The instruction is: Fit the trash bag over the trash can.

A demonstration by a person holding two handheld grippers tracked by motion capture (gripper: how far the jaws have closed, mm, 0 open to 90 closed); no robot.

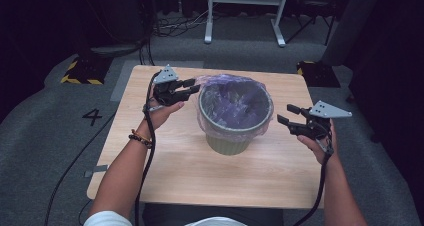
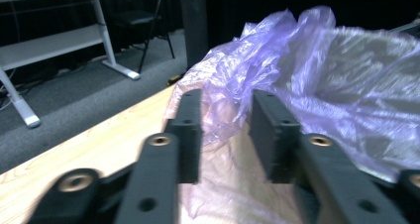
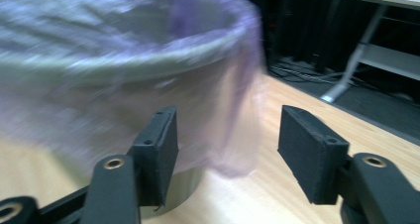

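A pale green waste bin stands in the middle of the wooden table, lined with a thin purple bag folded over its rim. My left gripper is at the bin's left rim; in the left gripper view its jaws stand a little apart with a loose fold of the bag between them, not pinched. My right gripper hovers just right of the bin, open. In the right gripper view its jaws frame the bag's overhanging skirt and the bin without touching either.
The table's front and side areas are bare wood. Beyond its far edge lie grey carpet, cables and a white desk frame. Yellow-black striped blocks sit on the floor at the back left and back right.
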